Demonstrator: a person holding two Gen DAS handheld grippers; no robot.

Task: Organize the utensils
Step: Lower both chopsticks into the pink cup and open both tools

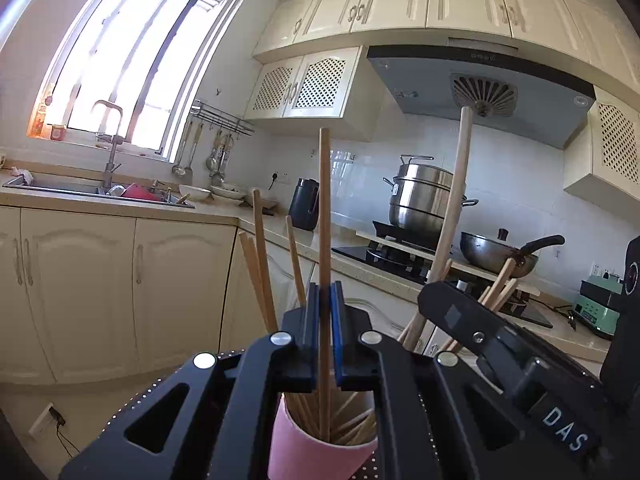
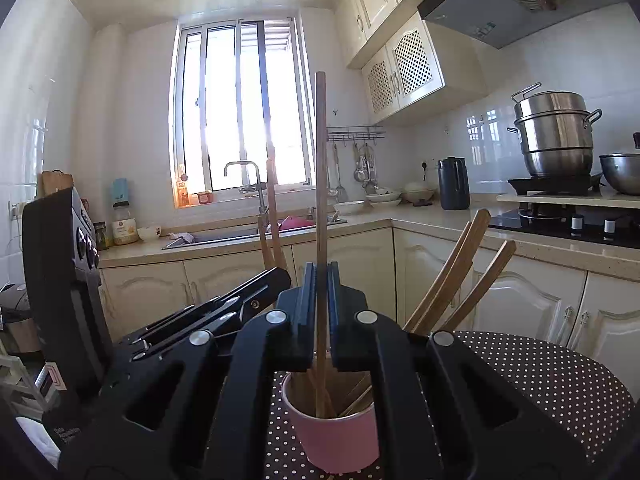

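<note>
Holding one chopstick each, we have both grippers over the pink cup (image 1: pixel 320 452). Left gripper (image 1: pixel 325 300), lower centre of its frame, is clamped on an upright chopstick (image 1: pixel 324 200) whose lower end already sits inside the cup, among the sticks there. Right gripper (image 2: pixel 321 280) is likewise clenched on its own chopstick (image 2: pixel 320 160), tip down in the cup. We judge both are held vertical so they drop in cleanly without snagging the sticks that lean outward. Cup stands on the dotted tablecloth (image 2: pixel 540 380), bottom centre of both frames. More wooden utensils (image 2: pixel 460 276) fan out at centre right of the right view; whether they sit in this cup we cannot tell. Likely next: release both.
</note>
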